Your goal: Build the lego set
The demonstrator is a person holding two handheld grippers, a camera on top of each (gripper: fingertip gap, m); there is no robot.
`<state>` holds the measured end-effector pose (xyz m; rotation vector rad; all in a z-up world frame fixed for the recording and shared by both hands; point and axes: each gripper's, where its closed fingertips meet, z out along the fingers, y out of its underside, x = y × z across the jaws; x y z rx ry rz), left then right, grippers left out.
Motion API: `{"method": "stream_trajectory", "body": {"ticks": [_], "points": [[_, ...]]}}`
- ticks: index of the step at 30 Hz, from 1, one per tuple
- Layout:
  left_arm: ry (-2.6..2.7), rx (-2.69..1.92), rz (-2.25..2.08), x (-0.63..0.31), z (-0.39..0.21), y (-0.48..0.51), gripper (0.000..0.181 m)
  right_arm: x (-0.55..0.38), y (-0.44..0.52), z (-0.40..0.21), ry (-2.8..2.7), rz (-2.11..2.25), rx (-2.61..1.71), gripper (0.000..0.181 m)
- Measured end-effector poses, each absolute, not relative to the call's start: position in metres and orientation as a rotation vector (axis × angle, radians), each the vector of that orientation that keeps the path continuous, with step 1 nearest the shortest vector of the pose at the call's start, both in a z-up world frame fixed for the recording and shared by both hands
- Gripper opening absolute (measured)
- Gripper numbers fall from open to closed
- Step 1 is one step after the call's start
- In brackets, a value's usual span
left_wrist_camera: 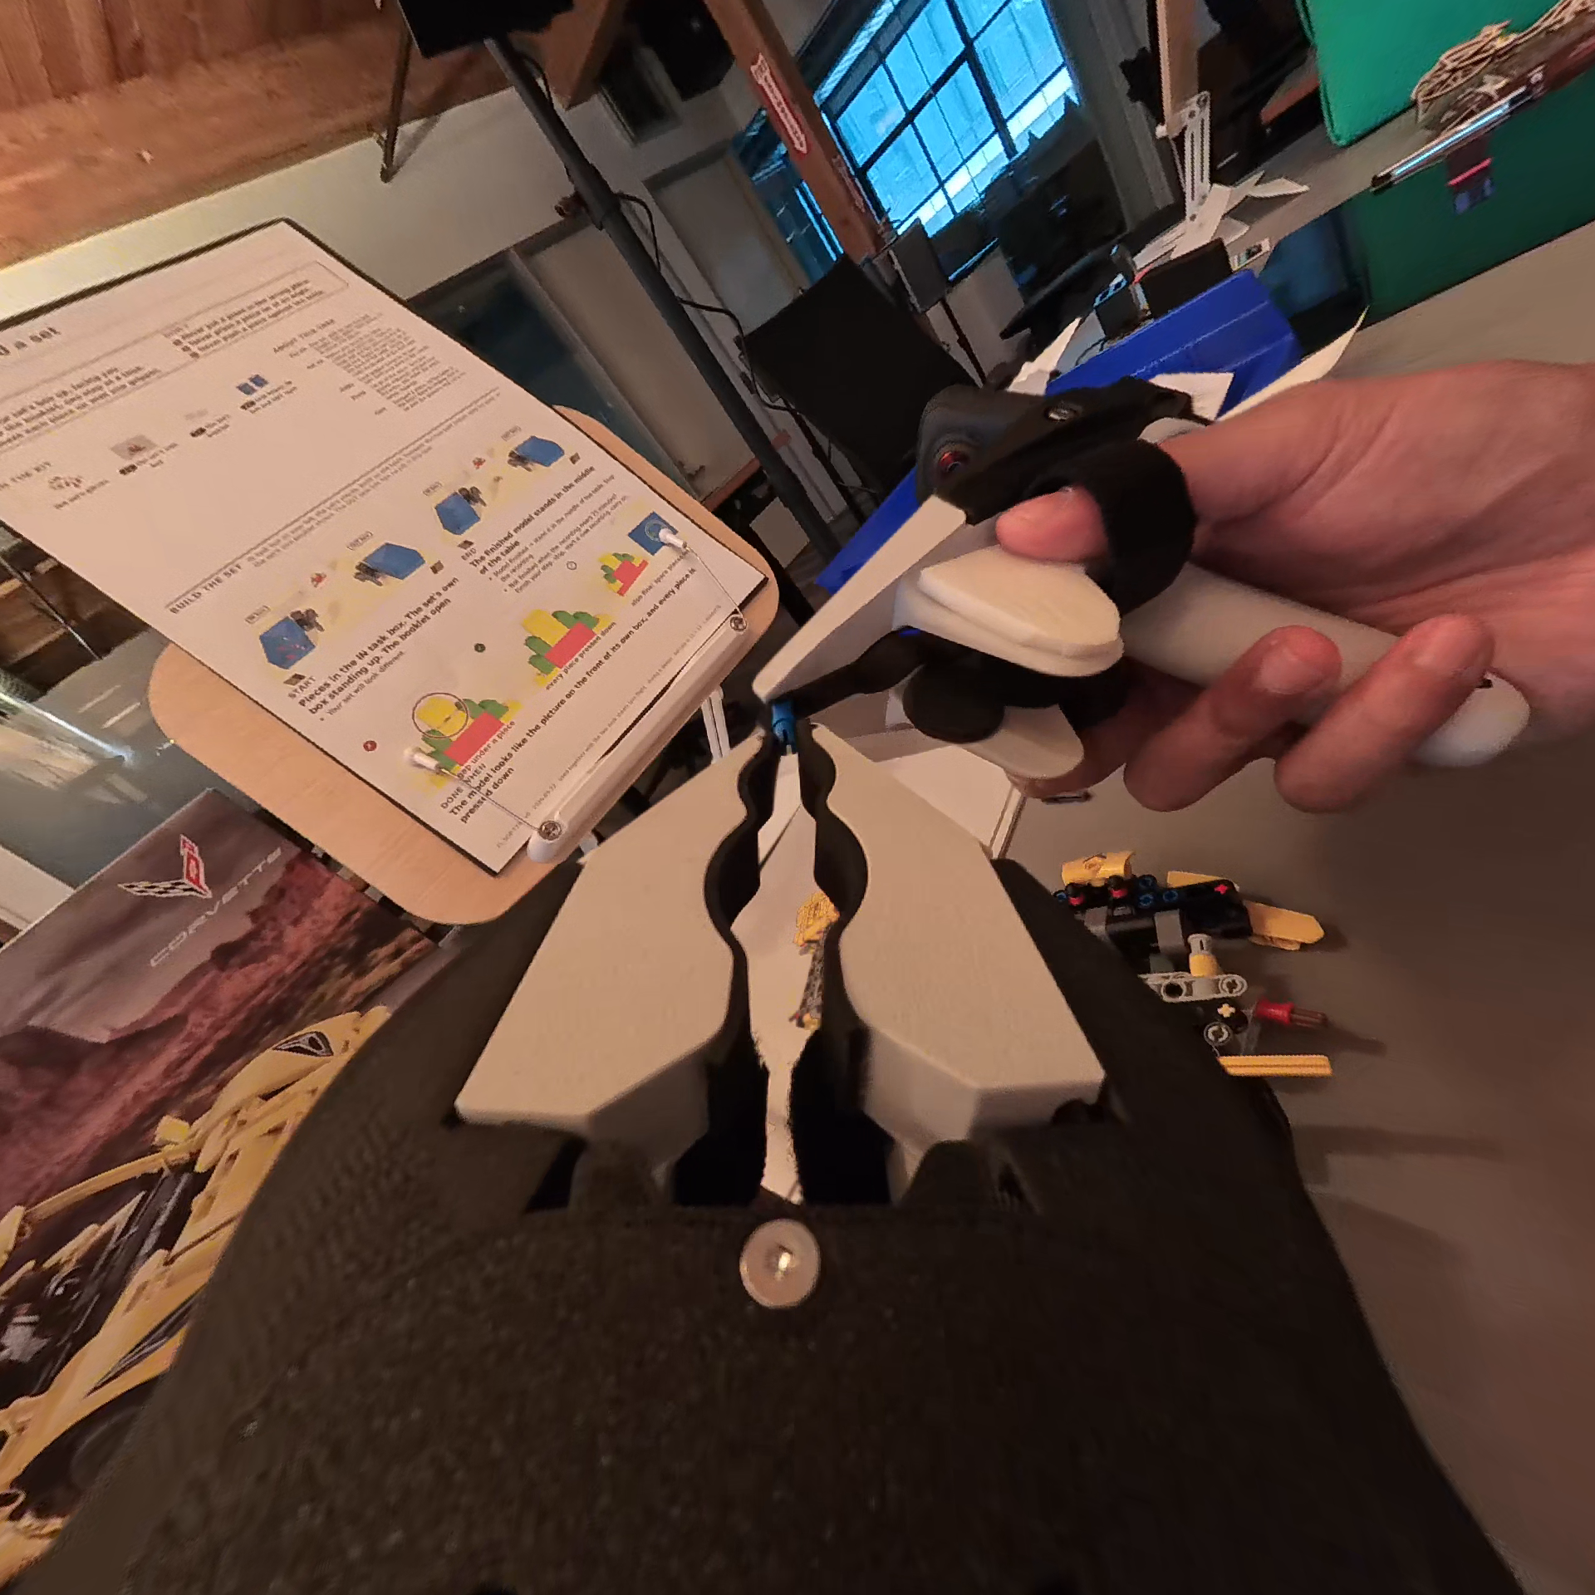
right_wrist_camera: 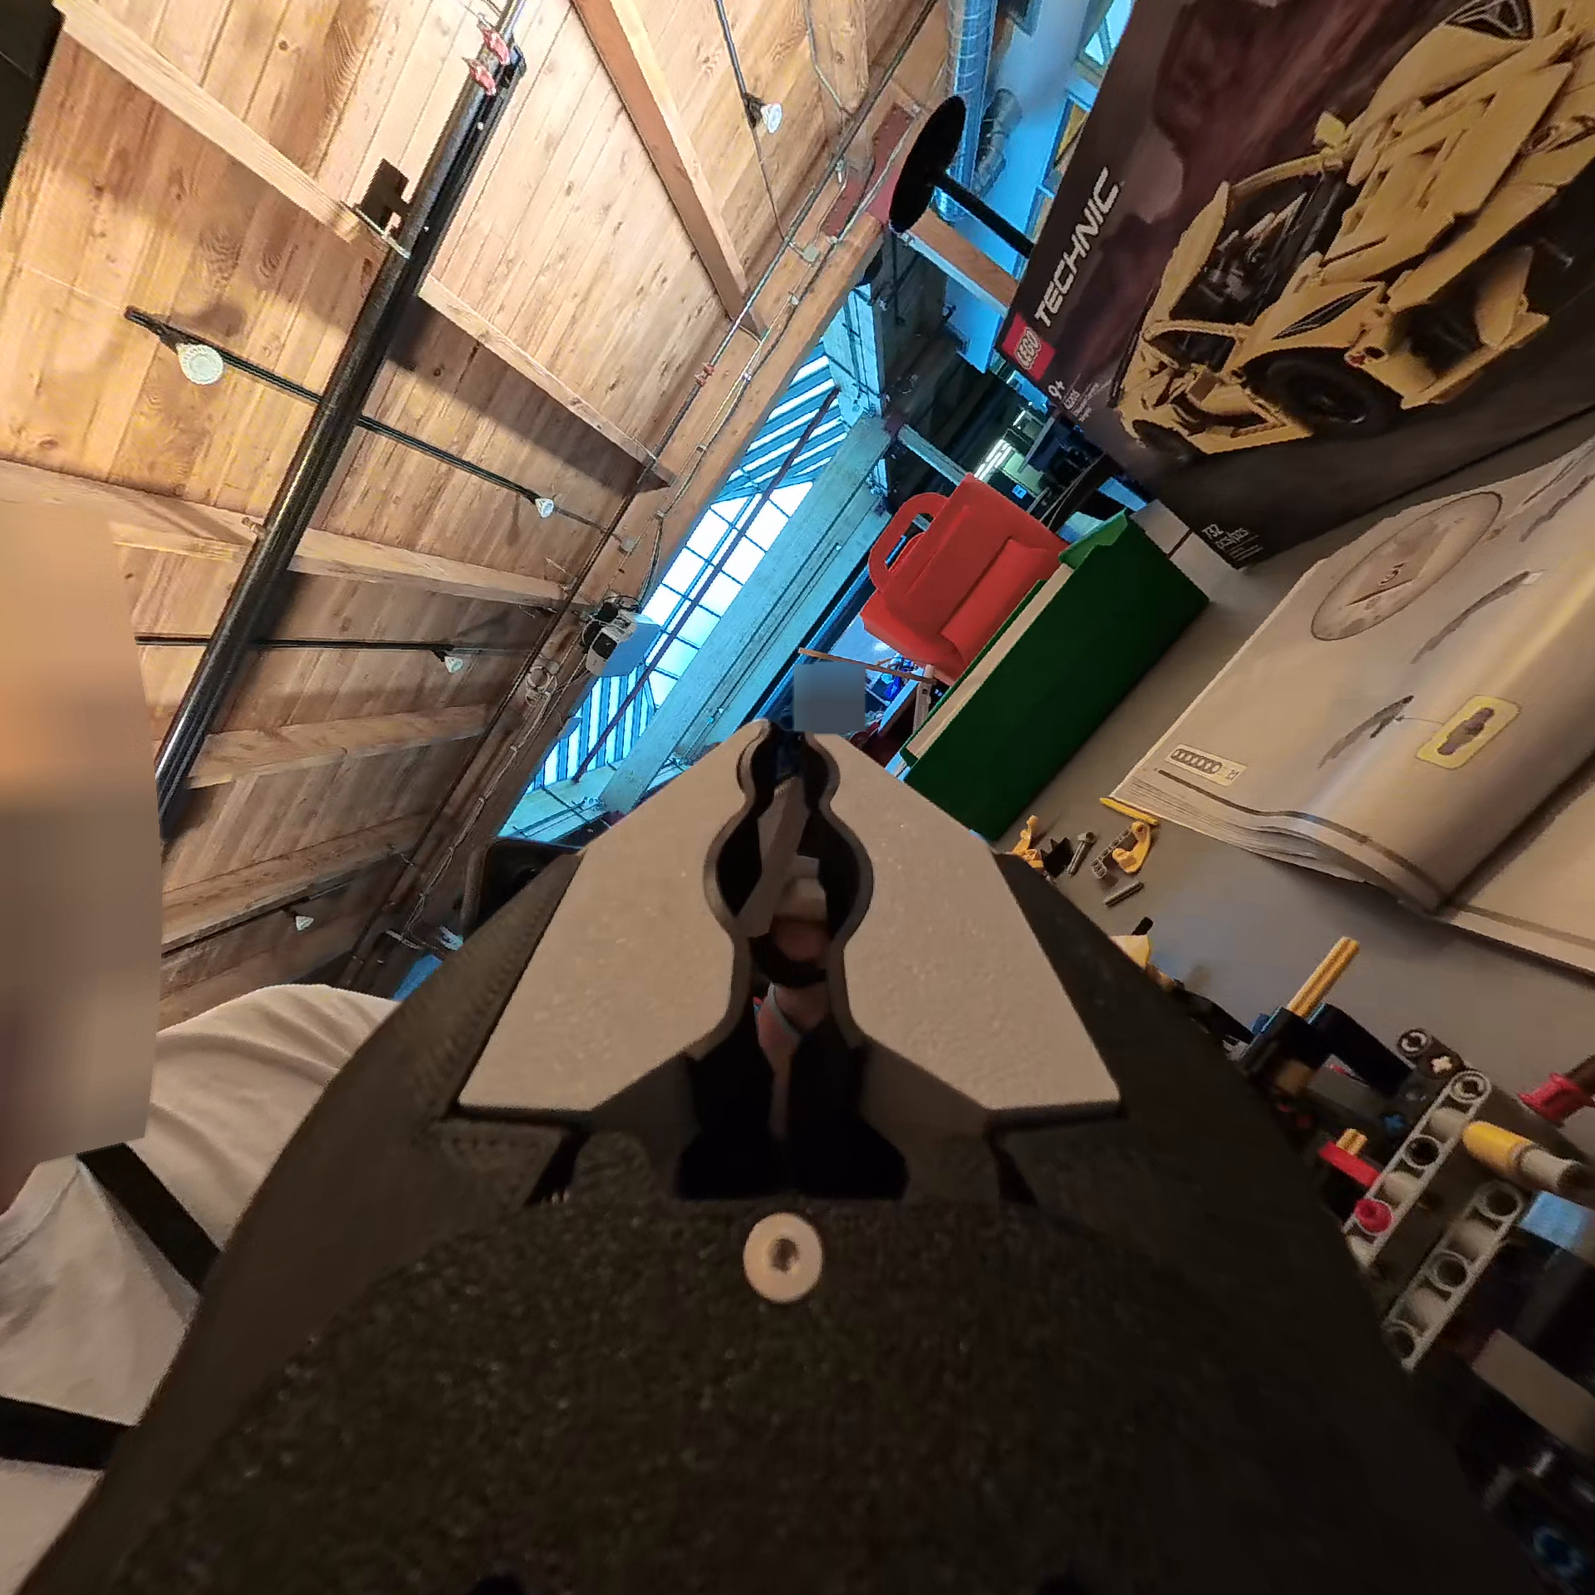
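My left gripper (left_wrist_camera: 784,740) points up off the table and is shut on the lower end of a small blue pin (left_wrist_camera: 783,721). The right gripper (left_wrist_camera: 771,693), held by a hand (left_wrist_camera: 1346,552), comes in from the right, and its closed tips meet the pin's top. In the right wrist view my right gripper (right_wrist_camera: 790,740) has its tips together with a blue sliver between them. A partly built black, grey and yellow lego assembly (left_wrist_camera: 1191,932) lies on the grey table (left_wrist_camera: 1424,1208). It also shows in the right wrist view (right_wrist_camera: 1424,1165).
The lego box (left_wrist_camera: 216,992) stands at the left; it also shows in the right wrist view (right_wrist_camera: 1295,216). An instruction sheet on a wooden stand (left_wrist_camera: 345,518) is behind it. An open booklet (right_wrist_camera: 1381,734), loose pieces (right_wrist_camera: 1113,850) and a green bin (right_wrist_camera: 1036,673) are on the table. The grippers are tip to tip, or close to it.
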<state>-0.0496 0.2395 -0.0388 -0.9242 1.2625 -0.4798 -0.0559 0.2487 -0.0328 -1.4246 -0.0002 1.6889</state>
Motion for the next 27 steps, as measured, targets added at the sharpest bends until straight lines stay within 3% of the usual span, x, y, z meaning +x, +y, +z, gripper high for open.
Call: {"method": "stream_trajectory", "body": {"ticks": [7,18,24,27], "points": [[1.284,-0.902,-0.457,-0.052,-0.038,0.239,0.004,-0.051,0.247,-0.03,-0.064,1.588,-1.46,0.003],[1.297,-1.019,-0.393,-0.049,-0.049,0.249,0.004,-0.052,0.251,-0.034,-0.264,0.965,-1.565,0.003],[1.277,-1.087,-0.484,-0.049,-0.047,0.25,0.004,-0.051,0.251,-0.031,-0.272,0.969,-1.548,0.003],[1.249,-1.123,-0.529,-0.053,-0.046,0.259,0.004,-0.039,0.244,-0.015,-0.298,0.943,-1.483,0.016]]}}
